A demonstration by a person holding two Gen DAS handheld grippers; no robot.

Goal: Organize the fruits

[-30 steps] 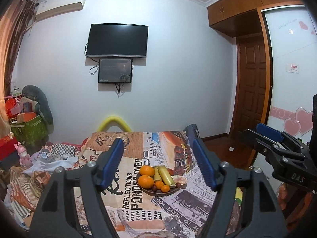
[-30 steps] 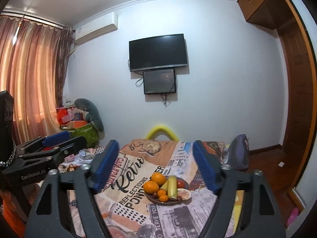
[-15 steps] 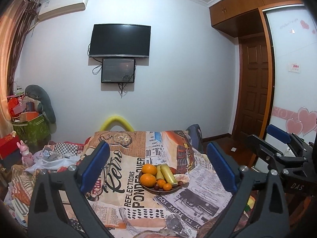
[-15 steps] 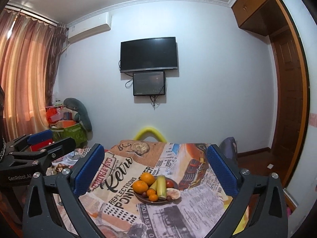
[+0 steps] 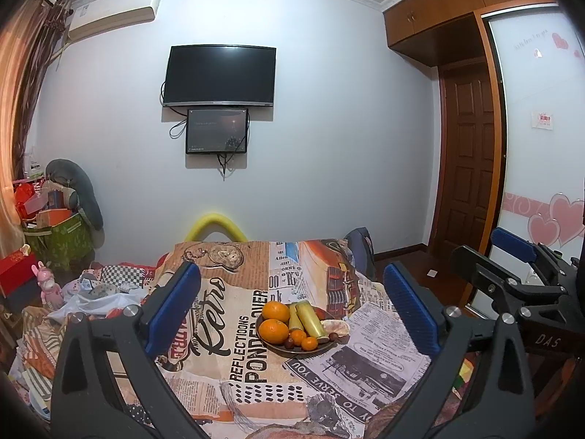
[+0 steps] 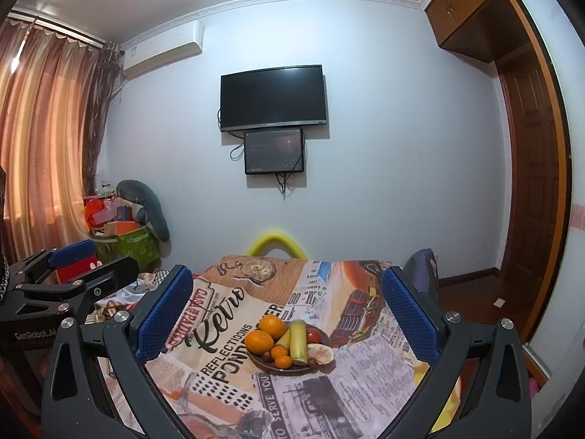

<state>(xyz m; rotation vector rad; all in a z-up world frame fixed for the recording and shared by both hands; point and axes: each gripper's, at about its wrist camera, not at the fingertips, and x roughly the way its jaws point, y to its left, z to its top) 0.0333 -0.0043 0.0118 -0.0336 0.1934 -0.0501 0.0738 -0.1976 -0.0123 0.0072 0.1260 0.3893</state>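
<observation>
Both grippers hang in the air above the near end of the worktop [image 5: 226, 384], which is covered by a cloth printed with newspaper and retro lettering. The left gripper [image 5: 292, 314] has its blue fingers [image 5: 172, 307] wide apart with nothing between them, and the right gripper [image 6: 287, 314] holds its fingers [image 6: 162, 314] spread the same way, also empty.

Ahead of both, toward the middle of the worktop, sits a dark plate [image 5: 281, 348] heaped with fruit. Two big oranges [image 5: 273, 330] lie at its left side, one behind the other. Beside them are two long yellow-green pieces [image 5: 309, 317], perhaps bananas, though I can't be sure from here. Small tangerines [image 5: 309, 344] and a few dark round fruits sit at the near edge, and a pale peeled piece [image 5: 336, 327] rests at the right.

On the far wall hangs a television [image 5: 219, 75] with a smaller screen [image 5: 216, 131] below.
</observation>
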